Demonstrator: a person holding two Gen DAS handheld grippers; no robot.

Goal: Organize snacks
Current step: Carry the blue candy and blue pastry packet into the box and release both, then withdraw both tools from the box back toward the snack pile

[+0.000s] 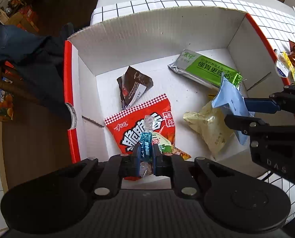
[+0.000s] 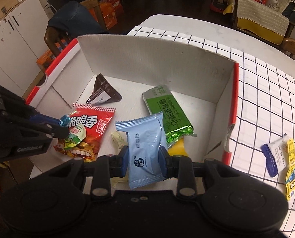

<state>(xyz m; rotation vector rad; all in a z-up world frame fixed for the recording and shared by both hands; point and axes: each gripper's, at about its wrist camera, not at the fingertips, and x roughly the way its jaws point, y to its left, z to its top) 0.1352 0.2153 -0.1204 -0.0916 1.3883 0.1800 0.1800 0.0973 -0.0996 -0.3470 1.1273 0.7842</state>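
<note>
— Left gripper (image 1: 145, 154): clamped on a small blue candy in clear twisted wrap (image 1: 146, 142), pads tight on its sides, twisted end sticking out past the tips.
— And directly beneath that candy?
— A red crinkled snack bag with white lettering (image 1: 145, 125), flat on the floor of a white corrugated cardboard box with red outer edges (image 1: 147, 31). Cannot tell whether candy and bag touch.
— Right gripper (image 2: 143, 154)?
— Closed narrowly on a pale blue foil sachet (image 2: 145, 148), one pad on each side, sachet upright between the fingers (image 2: 123, 156) and held over the box interior.
— Beyond its tips?
— A green and silver foil bar packet (image 2: 167, 115) lying flat just past the sachet, a yellow packet (image 2: 179, 148) partly under its near end. Below the sachet and slightly left, a pale cream crumpled pouch (image 1: 208, 125), mostly hidden in the right wrist view.
— Farther still?
— A dark brown triangular wrapper (image 2: 103, 93) toward the far wall, between both grippers' lines.
— Outside the box?
— To the right of the right gripper, on a white cloth with a black grid (image 2: 266, 91): several loose snacks (image 2: 280, 158), among them a white and blue sachet and a yellow packet, well apart from the box. To the left of the left gripper, a wooden chair draped in dark blue cloth (image 1: 28, 59).
</note>
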